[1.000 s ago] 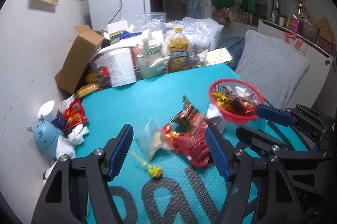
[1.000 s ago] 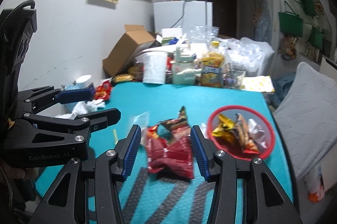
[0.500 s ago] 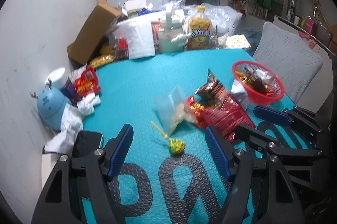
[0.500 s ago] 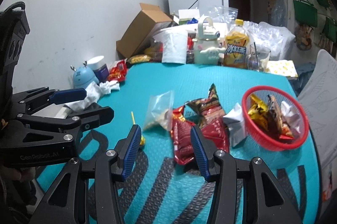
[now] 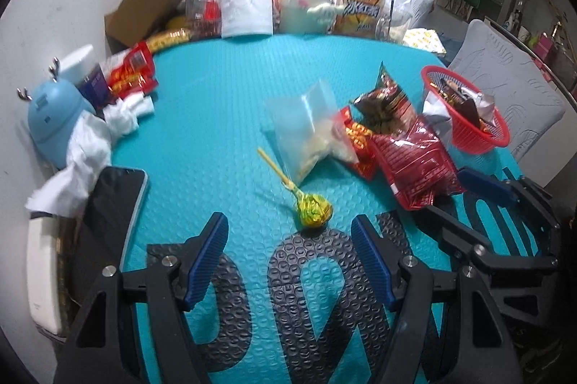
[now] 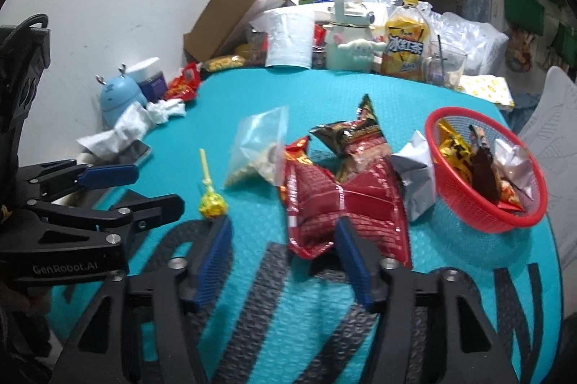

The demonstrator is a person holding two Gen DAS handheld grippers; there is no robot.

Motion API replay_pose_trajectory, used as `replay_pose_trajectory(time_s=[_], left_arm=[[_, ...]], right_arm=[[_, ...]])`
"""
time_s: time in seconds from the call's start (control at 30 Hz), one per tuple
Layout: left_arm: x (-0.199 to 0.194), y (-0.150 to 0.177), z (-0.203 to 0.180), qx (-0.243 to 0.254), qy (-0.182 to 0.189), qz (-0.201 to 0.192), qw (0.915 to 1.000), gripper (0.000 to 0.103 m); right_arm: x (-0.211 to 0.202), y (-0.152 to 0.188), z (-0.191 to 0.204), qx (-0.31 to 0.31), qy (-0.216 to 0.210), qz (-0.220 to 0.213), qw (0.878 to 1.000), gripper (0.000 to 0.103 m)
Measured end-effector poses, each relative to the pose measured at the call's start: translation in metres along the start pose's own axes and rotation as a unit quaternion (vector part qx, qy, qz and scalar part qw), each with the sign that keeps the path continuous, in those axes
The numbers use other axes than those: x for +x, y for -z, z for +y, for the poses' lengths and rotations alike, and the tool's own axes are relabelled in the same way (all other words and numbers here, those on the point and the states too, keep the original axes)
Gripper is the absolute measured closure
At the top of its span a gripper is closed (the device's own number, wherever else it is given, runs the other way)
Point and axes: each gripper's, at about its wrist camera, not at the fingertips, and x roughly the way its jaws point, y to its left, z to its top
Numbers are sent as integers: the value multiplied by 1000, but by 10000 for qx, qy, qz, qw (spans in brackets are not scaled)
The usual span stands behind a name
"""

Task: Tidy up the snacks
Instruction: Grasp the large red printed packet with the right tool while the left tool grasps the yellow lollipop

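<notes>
Loose snacks lie on the teal mat: a yellow-wrapped lollipop, a clear bag, a big red packet, a dark packet and a silver one. The red basket at the right holds several packets. My left gripper is open and empty, just short of the lollipop. My right gripper has its jaws opening; the red packet reaches between the tips at its near edge, unpressed. Each gripper shows in the other's view: left gripper, right gripper.
A black phone, crumpled tissue and a blue figurine line the left edge. At the back stand a cardboard box, a white tub, a pale jug and a juice bottle. A grey chair is at the right.
Both grippers have sunk toward the mat and tipped downward, so the snacks appear nearer. The right jaws have spread wider. The left jaws kept their width.
</notes>
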Motion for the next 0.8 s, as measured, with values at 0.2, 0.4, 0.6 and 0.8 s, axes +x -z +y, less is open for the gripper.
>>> replay_pose_trajectory(time_s=[0.2,0.4,0.6,0.8], left_arm=[[20,-5,-4,-25,112,180,9998,33],[38,-10,-9,-32,147,272,9995,33],[51,-12,-11,-73,198,365,9991,43],[58,-13,-11,-60,287,312,9991,74]], right_arm=[[0,0,-12,78,172,-132,9997,12],[8,-9,-29,143,410,-157,9989,3],[29,-13,-47,346,290,79,9989,3],[51,-14,-58,575,-18,409,9975,3]])
